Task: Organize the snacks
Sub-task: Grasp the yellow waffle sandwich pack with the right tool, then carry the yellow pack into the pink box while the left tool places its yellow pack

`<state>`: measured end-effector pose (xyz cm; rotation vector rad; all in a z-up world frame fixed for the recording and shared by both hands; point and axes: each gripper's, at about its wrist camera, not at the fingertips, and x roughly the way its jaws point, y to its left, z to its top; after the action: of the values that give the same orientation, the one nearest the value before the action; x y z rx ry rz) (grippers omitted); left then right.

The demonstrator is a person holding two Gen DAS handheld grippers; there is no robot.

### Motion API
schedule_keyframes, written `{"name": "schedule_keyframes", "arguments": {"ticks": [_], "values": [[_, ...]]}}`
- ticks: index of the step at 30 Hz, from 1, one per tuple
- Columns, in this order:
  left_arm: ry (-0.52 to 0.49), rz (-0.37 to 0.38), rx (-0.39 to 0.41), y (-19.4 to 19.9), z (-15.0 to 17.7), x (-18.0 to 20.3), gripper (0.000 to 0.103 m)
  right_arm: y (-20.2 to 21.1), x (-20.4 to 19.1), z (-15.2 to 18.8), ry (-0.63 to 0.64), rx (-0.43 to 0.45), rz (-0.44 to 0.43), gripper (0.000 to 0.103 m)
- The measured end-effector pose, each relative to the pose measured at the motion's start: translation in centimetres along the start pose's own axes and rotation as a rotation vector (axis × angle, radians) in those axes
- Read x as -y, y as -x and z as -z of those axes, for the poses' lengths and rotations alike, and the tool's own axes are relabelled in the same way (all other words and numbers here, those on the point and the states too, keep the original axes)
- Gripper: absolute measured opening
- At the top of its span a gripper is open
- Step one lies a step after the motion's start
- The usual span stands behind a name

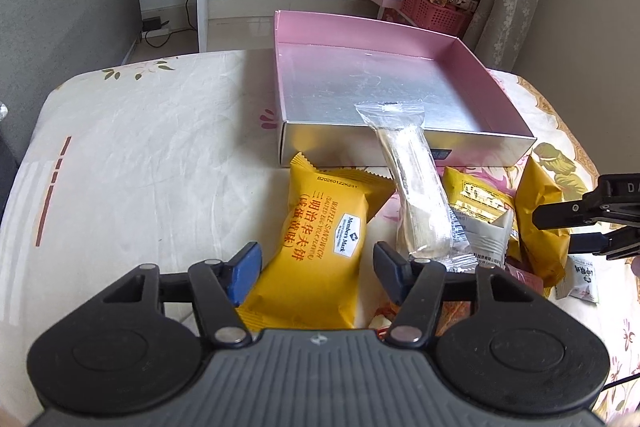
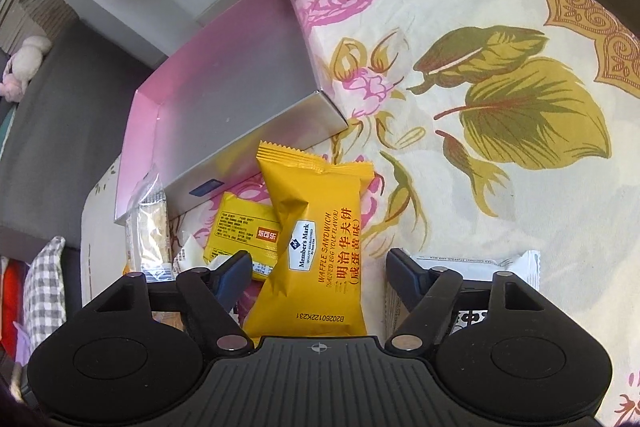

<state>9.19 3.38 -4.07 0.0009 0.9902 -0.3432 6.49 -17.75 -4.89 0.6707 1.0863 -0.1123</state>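
Left wrist view. The left gripper point(image 1: 316, 263) stands wide open, its two fingers on either side of one yellow waffle sandwich packet point(image 1: 320, 247) without pressing it; the packet lies flat on the floral cloth point(image 1: 160, 147). Five further wrapped snacks are countable to the right: one clear-wrapped cracker bar point(image 1: 416, 203), one small yellow sachet point(image 1: 476, 199), one white sachet point(image 1: 490, 241), a second yellow waffle packet point(image 1: 540, 223) and one small white packet point(image 1: 584, 277). One container is present, a shallow pink-walled box point(image 1: 452, 55) with a silver floor. The box holds nothing wholly; only the crimped top end of the cracker bar overhangs its near wall. At the right edge the right gripper point(image 1: 560, 227) enters, touching or just beside the second waffle packet. Shelving with pink baskets point(image 1: 432, 7) stands behind.

Right wrist view. The right gripper point(image 2: 318, 271) is likewise spread wide, with the second yellow waffle packet point(image 2: 316, 243) lying between its fingers, apparently ungripped. The small yellow sachet point(image 2: 244, 231) lies just behind it to the left, overlapped by the packet; the cracker bar point(image 2: 148, 231) leans on the box point(image 2: 144, 123) wall. One white wrapper point(image 2: 480, 267) lies behind the right-hand finger.
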Motion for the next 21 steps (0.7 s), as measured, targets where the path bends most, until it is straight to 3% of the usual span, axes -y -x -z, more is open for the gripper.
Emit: {"name": "schedule_keyframes", "arguments": {"ticks": [7,10,14,21], "values": [[-0.026,-0.043,0.007,-0.4,-0.1,0.1,0.048,-0.5,0.0,0.0,-0.008,-0.004,0.002,0.048],[-0.032,-0.051,0.011,-0.5,-0.1,0.0,0.042,-0.6,-0.2,0.1,-0.005,-0.002,0.011,0.043],[-0.006,-0.048,0.013,0.0,-0.1,-0.4,0.036,-0.3,-0.3,0.1,-0.003,0.002,0.025,0.041],[0.049,-0.049,0.02,1.8,-0.7,-0.9,0.035,1.4,-0.5,-0.5,-0.023,0.031,-0.02,0.04]]}}
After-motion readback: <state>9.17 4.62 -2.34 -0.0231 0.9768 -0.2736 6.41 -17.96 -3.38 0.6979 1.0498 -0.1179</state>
